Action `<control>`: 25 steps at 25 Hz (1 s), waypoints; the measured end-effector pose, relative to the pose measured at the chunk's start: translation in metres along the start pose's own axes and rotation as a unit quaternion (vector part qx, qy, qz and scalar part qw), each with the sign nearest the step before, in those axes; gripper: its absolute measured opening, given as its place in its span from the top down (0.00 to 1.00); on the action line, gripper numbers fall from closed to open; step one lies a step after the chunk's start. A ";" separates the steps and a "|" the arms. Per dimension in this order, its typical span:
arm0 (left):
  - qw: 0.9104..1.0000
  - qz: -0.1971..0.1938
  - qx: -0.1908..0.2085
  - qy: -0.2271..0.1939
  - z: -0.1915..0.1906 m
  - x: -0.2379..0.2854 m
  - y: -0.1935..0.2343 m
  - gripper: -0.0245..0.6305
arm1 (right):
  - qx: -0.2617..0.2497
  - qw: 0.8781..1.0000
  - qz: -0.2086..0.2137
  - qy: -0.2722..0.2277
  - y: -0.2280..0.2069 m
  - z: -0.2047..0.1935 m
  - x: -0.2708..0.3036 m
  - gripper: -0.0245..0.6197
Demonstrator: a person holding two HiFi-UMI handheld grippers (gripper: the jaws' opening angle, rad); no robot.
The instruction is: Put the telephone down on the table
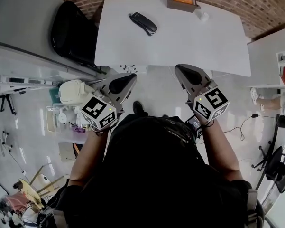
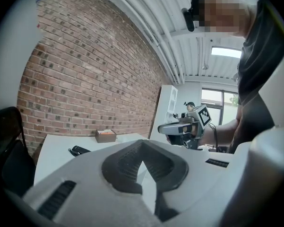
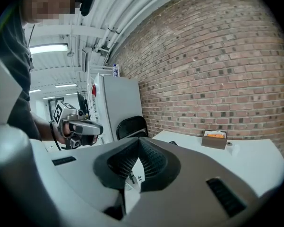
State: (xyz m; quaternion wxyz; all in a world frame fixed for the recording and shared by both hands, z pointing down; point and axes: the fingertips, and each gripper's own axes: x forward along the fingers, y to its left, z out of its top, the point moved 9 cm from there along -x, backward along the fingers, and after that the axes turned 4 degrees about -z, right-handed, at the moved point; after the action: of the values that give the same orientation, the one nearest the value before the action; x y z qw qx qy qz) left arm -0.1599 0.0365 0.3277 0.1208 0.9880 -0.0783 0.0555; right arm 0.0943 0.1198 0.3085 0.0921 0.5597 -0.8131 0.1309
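Black telephone [image 1: 143,23] already lies on the table [image 1: 189,46] at 12 o'clock, so I call it done; left gripper [image 1: 124,82] and right gripper [image 1: 188,75] closed, empty.

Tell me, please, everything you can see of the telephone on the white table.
The telephone is a slim black handset, apparently plastic with a slight sheen, long with rounded ends. It lies flat on the white table, in the far left part of the top, turned diagonally. A thin dark cord or strap seems to run along its near side. Only the table touches it; the brown box stands apart, further right.
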 end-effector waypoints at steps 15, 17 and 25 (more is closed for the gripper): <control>1.000 0.027 -0.004 0.000 -0.035 0.041 -0.155 0.95 | 0.001 0.999 0.053 0.005 0.010 -0.051 -0.137 0.94; 0.999 0.032 -0.003 -0.001 -0.037 0.044 -0.168 0.95 | -0.003 0.998 0.059 0.005 0.011 -0.054 -0.146 0.94; 0.999 0.049 0.007 -0.005 -0.038 0.046 -0.205 0.95 | -0.012 0.997 0.080 -0.002 0.016 -0.059 -0.173 0.94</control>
State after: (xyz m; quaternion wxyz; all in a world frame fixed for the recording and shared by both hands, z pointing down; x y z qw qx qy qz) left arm -0.0841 0.2362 0.3232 0.1106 0.9842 -0.1265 0.0567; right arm 0.1414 0.2972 0.3111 0.0864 0.4920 -0.8570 0.1267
